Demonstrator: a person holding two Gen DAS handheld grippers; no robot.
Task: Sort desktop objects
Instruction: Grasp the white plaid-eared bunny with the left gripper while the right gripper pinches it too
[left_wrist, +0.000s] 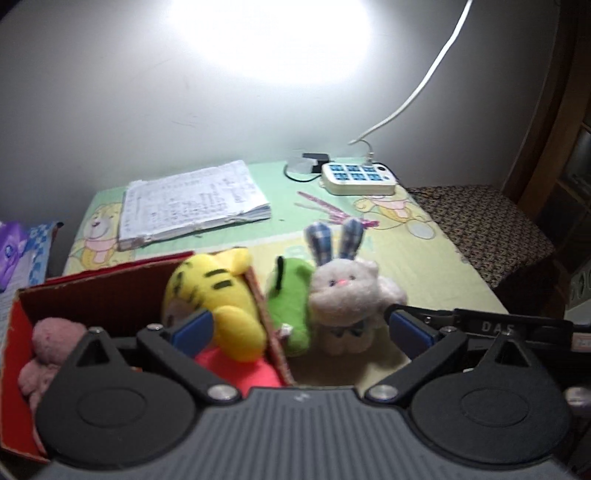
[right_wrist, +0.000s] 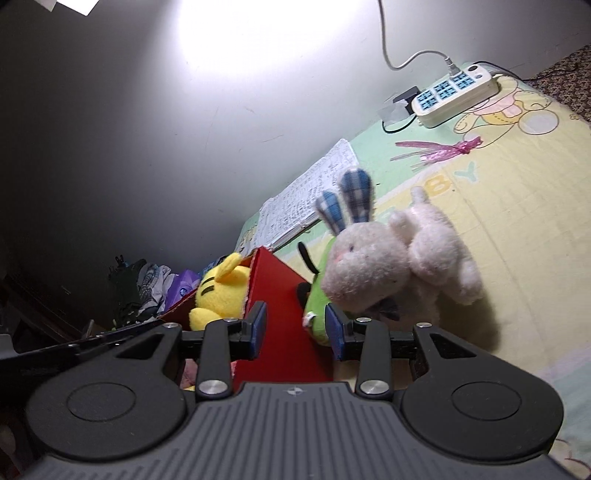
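plush toys number five by your count: a yellow striped tiger (left_wrist: 218, 291), a pink one (left_wrist: 48, 347) and a red one (left_wrist: 236, 369) lie inside the red cardboard box (left_wrist: 110, 291), while a green one (left_wrist: 290, 302) leans on the box's outer wall with a white rabbit (left_wrist: 347, 295), blue-checked ears up, touching it on the cartoon bear tablecloth (left_wrist: 424, 258). one open notebook (left_wrist: 192, 203) and one power strip (left_wrist: 358, 179) sit near the wall. your left gripper (left_wrist: 301, 330) is spread wide, empty. your right gripper (right_wrist: 297, 326) is part open, gripping nothing, the box's corner between its pads. "das" shows on its arm; "by" on the cloth.
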